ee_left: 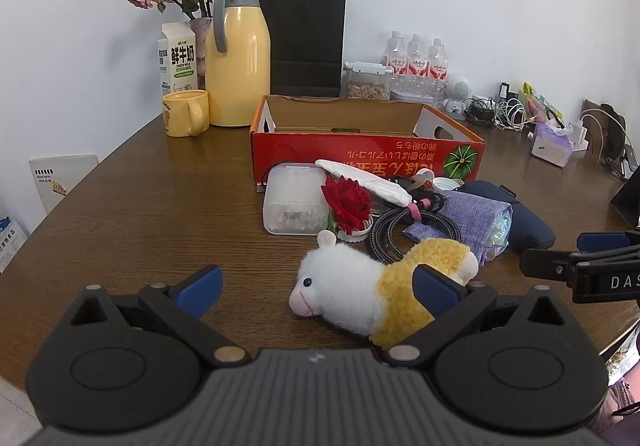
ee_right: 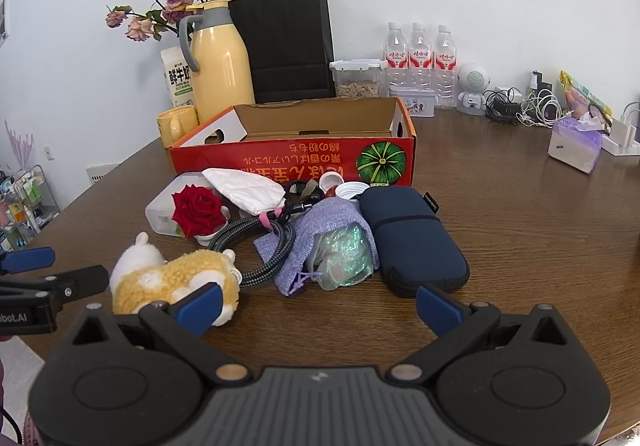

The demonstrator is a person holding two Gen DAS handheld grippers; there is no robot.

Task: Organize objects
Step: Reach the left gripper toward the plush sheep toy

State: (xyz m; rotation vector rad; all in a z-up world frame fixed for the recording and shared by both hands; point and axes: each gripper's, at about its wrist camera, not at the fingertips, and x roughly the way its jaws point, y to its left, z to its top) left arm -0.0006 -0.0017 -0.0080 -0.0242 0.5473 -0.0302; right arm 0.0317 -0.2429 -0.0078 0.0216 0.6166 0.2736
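Presently: left claw (ee_left: 318, 292) and right claw (ee_right: 318, 304) fully spread, empty; approach plush sheep (ee_left: 360, 286) squarely, carry to red box (ee_left: 360, 150).

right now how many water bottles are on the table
3, upright in a row by the back wall, right of the clear snack container: left bottle, middle bottle, right bottle. None seem hidden.

Plush sheep (ee_left: 372, 286) on side; clutter nr empty red box (ee_left: 360, 150).
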